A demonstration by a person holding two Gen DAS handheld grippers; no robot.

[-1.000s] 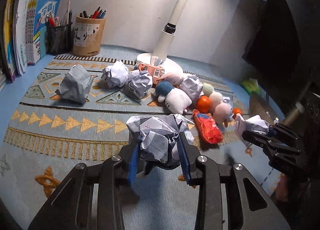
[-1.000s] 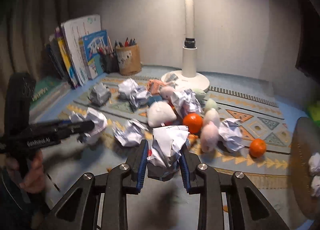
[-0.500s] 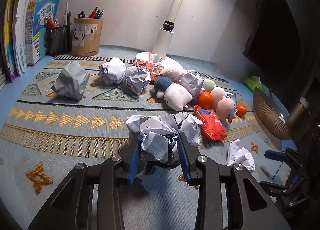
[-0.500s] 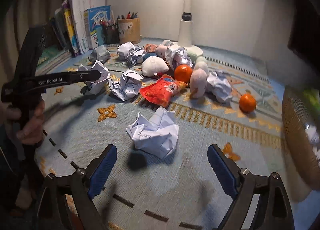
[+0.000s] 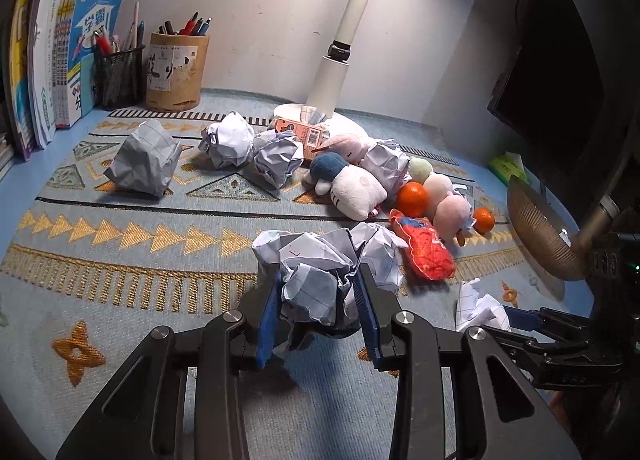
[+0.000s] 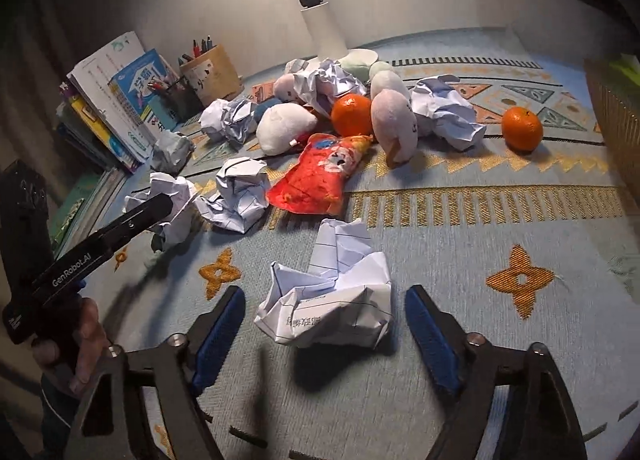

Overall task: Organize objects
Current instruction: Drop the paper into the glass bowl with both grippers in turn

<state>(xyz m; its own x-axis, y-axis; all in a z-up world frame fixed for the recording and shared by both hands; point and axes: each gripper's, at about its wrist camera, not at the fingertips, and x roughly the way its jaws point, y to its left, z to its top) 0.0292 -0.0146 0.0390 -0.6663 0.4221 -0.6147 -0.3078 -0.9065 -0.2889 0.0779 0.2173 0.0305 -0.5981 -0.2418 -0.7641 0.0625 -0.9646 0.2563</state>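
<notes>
Right hand-held gripper [image 6: 322, 334]: jaws spread, crumpled paper [image 6: 332, 300] lying directly between them on the surface's near edge, untouched. Left hand-held gripper [image 5: 318, 304]: paper wad [image 5: 310, 280] is pinched, held farther away.

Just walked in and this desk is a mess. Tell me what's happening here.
A person is tidying a cluttered mat with a handheld gripper in each hand. The left gripper is shut on a crumpled paper ball. The right gripper is open, its fingers on either side of another paper wad lying on the mat. More paper balls, plush toys, two oranges and a red snack bag sit near the lamp.
</notes>
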